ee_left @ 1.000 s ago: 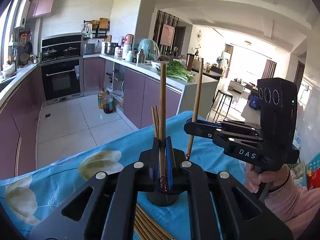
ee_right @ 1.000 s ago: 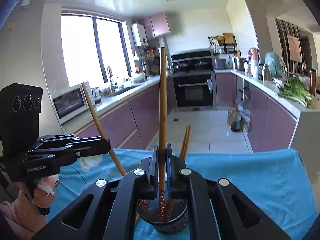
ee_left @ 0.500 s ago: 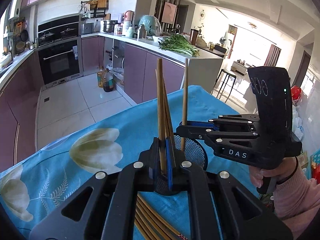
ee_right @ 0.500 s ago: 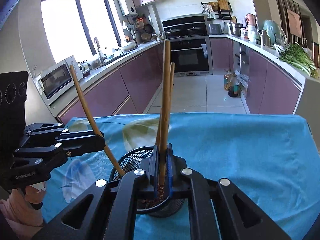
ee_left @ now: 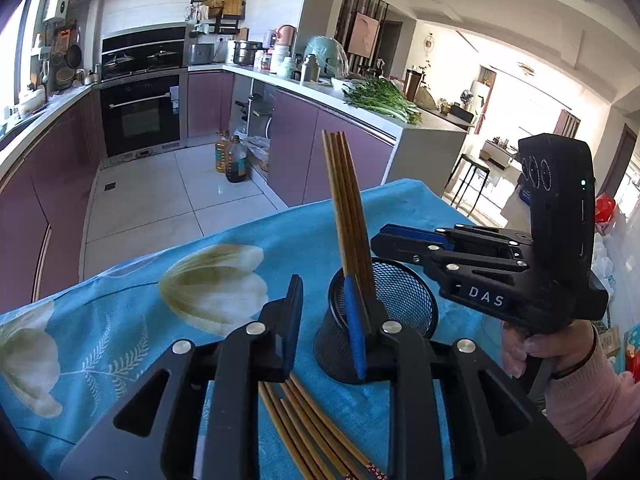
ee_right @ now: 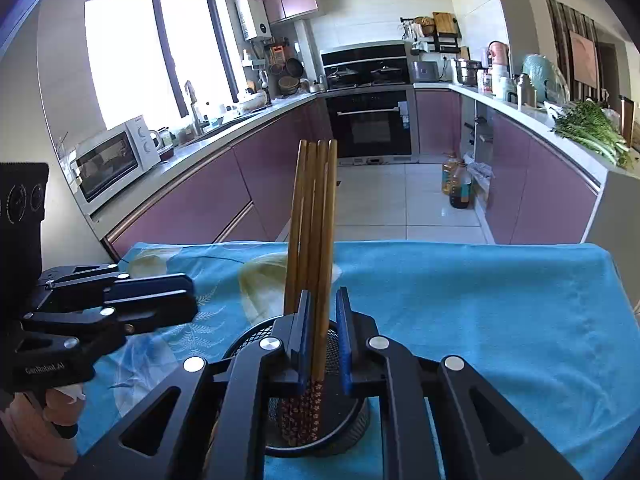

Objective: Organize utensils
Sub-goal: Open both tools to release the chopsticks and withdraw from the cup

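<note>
A black mesh holder [ee_left: 400, 292] stands on the blue cloth with several brown chopsticks [ee_left: 344, 200] upright in it. My left gripper [ee_left: 322, 284] is just in front of the holder, its jaws opening, with only cloth between the pads. More chopsticks [ee_left: 304, 420] lie loose under it. In the right wrist view my right gripper [ee_right: 323, 294] hangs over the holder [ee_right: 248, 340], its jaws opening. The chopsticks [ee_right: 316, 208] rise between its pads, unpressed. Each view also shows the other tool: right gripper [ee_left: 400, 240], left gripper [ee_right: 188, 296].
The blue flowered tablecloth [ee_left: 160, 320] covers the table, whose far edge drops to a tiled kitchen floor [ee_left: 152, 200]. Purple cabinets and a worktop with greens [ee_left: 380, 100] stand beyond. A hand in a pink sleeve [ee_left: 576, 384] holds the right tool.
Both grippers have sunk toward the holder and let go of the chopstick each held. Those chopsticks now stand in the holder with the others, and both pairs of jaws have parted.
</note>
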The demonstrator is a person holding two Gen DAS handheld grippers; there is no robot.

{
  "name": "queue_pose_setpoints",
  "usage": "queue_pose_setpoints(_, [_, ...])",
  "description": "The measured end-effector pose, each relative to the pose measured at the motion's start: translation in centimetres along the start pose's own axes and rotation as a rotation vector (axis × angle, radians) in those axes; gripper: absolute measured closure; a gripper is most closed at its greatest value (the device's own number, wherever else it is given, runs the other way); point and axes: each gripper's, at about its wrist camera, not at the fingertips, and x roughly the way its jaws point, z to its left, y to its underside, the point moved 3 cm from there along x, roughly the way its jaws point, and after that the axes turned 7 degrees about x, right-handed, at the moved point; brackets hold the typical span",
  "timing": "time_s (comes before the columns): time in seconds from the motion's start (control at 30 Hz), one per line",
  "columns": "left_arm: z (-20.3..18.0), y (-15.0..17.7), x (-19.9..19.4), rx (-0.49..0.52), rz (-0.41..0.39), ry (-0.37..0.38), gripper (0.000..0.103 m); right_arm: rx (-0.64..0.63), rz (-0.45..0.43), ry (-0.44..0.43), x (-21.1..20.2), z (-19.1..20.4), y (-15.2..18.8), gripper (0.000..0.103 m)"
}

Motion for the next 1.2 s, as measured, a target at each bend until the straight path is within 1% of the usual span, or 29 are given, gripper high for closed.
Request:
queue_pose_setpoints(0.03, [0.2, 0.4, -0.5, -0.004, -0.007, -0.011, 0.078, -0.003, -0.012, 0.005, -0.5, 0.0, 0.1, 0.085])
queue_pose_setpoints(0.13, [0.4, 1.9, -2.0, -0.003, -0.022, -0.039, 0.075, -0.032, -0.042, -0.003, -2.2, 0.7, 0.5, 0.083])
queue_pose_setpoints(0.2, [0.5, 3.0, -3.0, 0.001, -0.024, -0.052, 0.071, -0.064, -0.065, -0.027, -3.8, 1.5, 1.0, 0.082])
queue_pose_setpoints(0.27, [0.5, 4.4, -3.8, 0.018, -0.015, -0.076, 0.067, -0.101, -0.075, -0.056, -5.0, 2.5, 1.6, 0.079])
queue_pose_setpoints(0.3, [0.4, 5.3, -4.1, 0.031, -0.004, -0.087, 0.065, -0.122, -0.074, -0.072, -5.5, 3.1, 2.2, 0.076])
queue_pose_setpoints(0.4, [0.3, 7.9, -4.6, 0.049, 0.040, -0.099, 0.064, -0.180, -0.026, -0.134, -6.1, 4.9, 4.4, 0.074])
queue_pose_setpoints(0.5, [0.3, 10.1, -4.3, 0.048, 0.085, -0.107, 0.064, -0.244, 0.068, -0.177, -5.3, 6.7, 7.5, 0.073])
queue_pose_setpoints(0.6, [1.2, 11.9, -4.1, 0.006, 0.120, -0.098, 0.064, -0.295, 0.180, -0.213, -3.7, 8.3, 10.9, 0.073])
queue_pose_setpoints(0.67, [1.3, 12.8, -3.9, -0.012, 0.134, -0.090, 0.064, -0.296, 0.238, -0.214, -2.7, 8.8, 12.5, 0.073])
queue_pose_setpoints(0.8, [1.1, 13.9, -3.3, -0.022, 0.163, -0.078, 0.064, -0.236, 0.296, -0.188, -1.1, 8.3, 13.7, 0.074])
queue_pose_setpoints(0.93, [0.4, 14.6, -2.3, -0.020, 0.200, -0.064, 0.064, -0.167, 0.310, -0.149, -0.2, 7.3, 14.1, 0.074])
queue_pose_setpoints(1.07, [-0.2, 14.7, -1.4, -0.015, 0.222, -0.056, 0.064, -0.149, 0.314, -0.130, 0.3, 6.8, 14.3, 0.074])
queue_pose_setpoints(1.2, [-0.3, 14.8, -0.6, -0.012, 0.240, -0.068, 0.064, -0.140, 0.317, -0.117, 0.7, 6.8, 14.5, 0.075])
